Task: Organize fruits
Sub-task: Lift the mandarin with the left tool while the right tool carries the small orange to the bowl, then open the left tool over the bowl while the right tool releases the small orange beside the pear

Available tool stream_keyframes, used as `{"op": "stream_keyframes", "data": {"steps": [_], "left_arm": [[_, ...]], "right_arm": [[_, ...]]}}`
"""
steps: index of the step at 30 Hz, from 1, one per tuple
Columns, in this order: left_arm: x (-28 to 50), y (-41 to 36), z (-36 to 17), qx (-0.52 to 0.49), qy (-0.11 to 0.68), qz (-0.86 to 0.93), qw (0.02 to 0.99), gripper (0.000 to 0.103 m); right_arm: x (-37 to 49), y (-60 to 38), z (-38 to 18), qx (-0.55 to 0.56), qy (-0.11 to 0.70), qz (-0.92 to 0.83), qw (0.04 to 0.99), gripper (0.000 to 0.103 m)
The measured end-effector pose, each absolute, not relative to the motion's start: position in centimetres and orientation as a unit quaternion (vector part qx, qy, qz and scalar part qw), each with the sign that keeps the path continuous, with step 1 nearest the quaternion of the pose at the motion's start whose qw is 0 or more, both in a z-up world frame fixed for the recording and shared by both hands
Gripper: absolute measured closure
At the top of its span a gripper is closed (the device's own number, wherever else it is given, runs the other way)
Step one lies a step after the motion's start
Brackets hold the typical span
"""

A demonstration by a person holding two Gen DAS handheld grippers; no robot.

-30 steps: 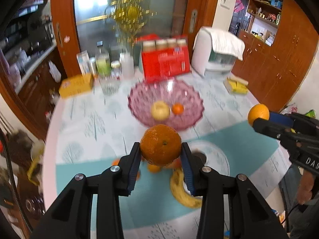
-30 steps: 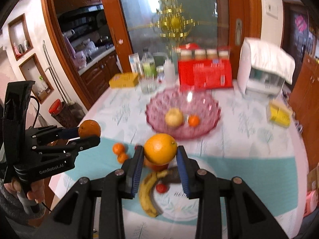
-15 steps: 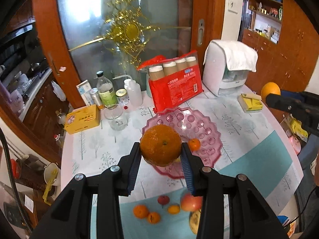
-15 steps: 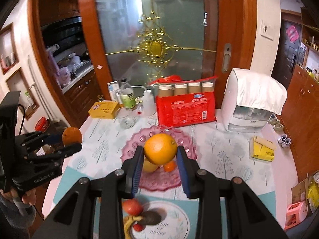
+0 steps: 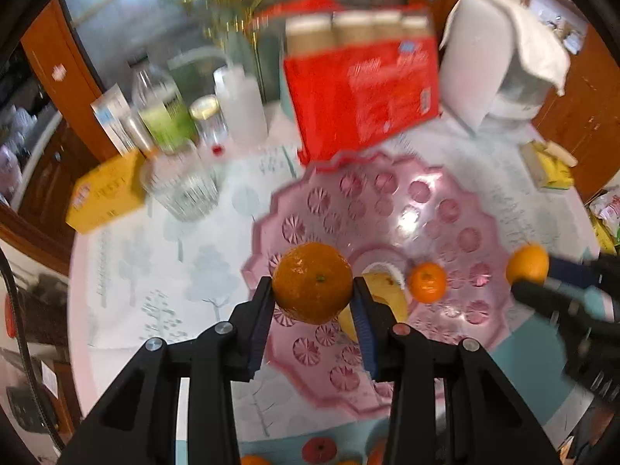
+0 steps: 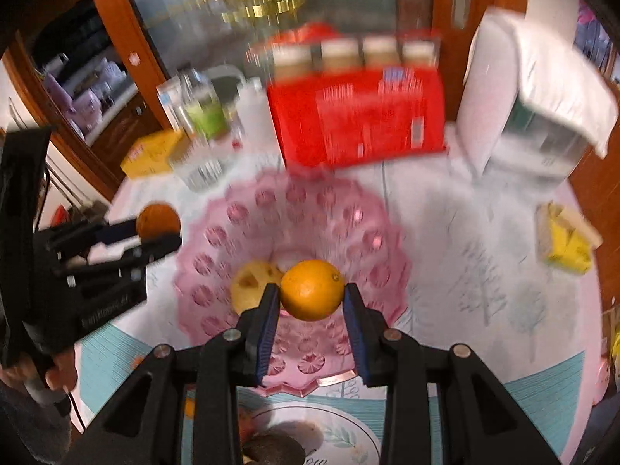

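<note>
1. Left wrist view: your pink scalloped glass bowl (image 5: 457, 209) sits below both grippers, ready for fruit.
2. Your left gripper (image 5: 313, 302) clamps a dark orange tangerine (image 5: 312, 283) over the bowl's near rim.
3. Your right gripper (image 6: 311, 302) grips a smooth round orange (image 6: 312, 289) above the centre.

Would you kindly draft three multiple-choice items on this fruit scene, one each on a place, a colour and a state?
1. Where does the small tangerine lie?
A. Inside the pink glass bowl
B. On the yellow box
C. In the drinking glass

2. What colour is the large carton behind the bowl?
A. Green
B. Red
C. Blue

3. What is the state of the left gripper?
A. Open and empty
B. Shut on an orange
C. Shut on a banana

Answers:
1 A: it sits on the bowl's patterned floor.
2 B: its front face is bright red.
3 B: both pads press the orange's sides.
</note>
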State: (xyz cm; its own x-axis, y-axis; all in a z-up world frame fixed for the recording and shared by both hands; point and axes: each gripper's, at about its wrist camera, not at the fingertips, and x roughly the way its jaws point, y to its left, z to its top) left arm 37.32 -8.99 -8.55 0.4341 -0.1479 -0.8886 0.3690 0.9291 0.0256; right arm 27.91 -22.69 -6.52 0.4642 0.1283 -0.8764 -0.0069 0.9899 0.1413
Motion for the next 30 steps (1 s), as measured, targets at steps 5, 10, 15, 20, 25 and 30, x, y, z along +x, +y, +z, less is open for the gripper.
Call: {"op": "stream_keyframes", "data": {"steps": [5,10,15,20,25,30], "left_arm": [[39.5,-9.9,-12.5,0.101,0.534,-0.151,0.826,0.065],[41.0,-10.6,-15.4,0.084,0.554,-0.151,0.814,0.065],[41.6,-11.2,-17.0,0.085,0.555,-0.150,0.813,0.065],[42.0,-11.2,-17.5,0.085,0.557,-0.151,0.812,0.065],[42.0,-11.0,-17.3,0.081,0.553,-0.150,0.816,0.043],[40.8,-11.4,-16.2,0.111,0.532,-0.141,0.827,0.024]], "right_arm": [[28.7,-22.3,-12.2,0.066,0.556,0.050,0.827,0.069],[28.9,-21.4,-15.4,0.067,0.574,0.063,0.813,0.069],[29.1,-20.4,-16.7,0.064,0.574,0.076,0.813,0.069],[29.5,-19.7,-17.3,0.035,0.570,0.066,0.818,0.068],[30.2,-19.1,-17.5,0.028,0.569,0.066,0.819,0.067],[30.0,-19.3,-17.1,0.033,0.567,0.065,0.821,0.065]]}}
